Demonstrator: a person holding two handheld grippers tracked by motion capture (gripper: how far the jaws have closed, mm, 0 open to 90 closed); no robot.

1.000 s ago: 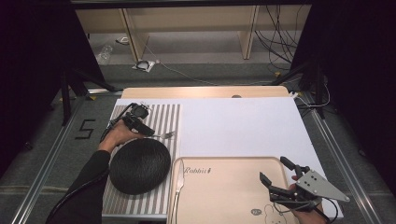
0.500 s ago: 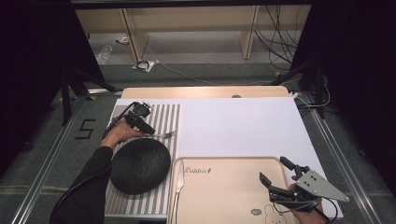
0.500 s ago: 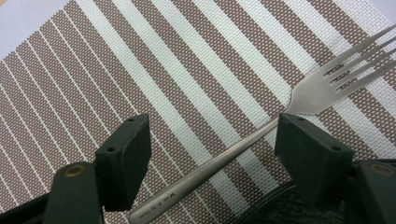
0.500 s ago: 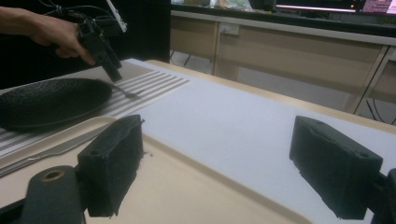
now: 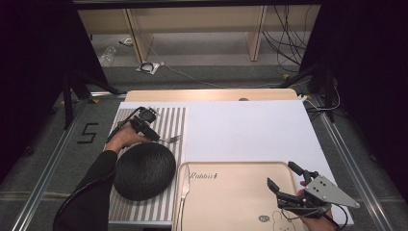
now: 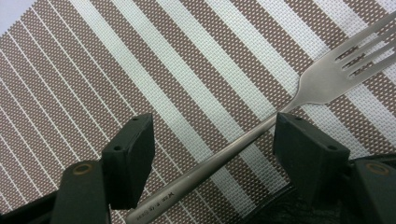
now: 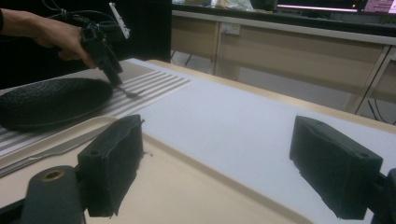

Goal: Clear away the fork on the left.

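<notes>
Striped mat [image 5: 168, 120] far left: fork [image 6: 261, 128] lies on it between my left gripper's [image 6: 212, 140] wide-open jaws, unclamped. Nothing moved since earlier frame. Right gripper [image 5: 284, 185] hovers open, empty, over tray [image 5: 226, 197].

The left gripper [image 6: 212, 144] has its two black jaws spread apart over the striped placemat [image 6: 140, 70]. A metal fork [image 6: 261, 135] lies between them, handle toward 7 o'clock, tines toward 2 o'clock, close to the right jaw.
</notes>
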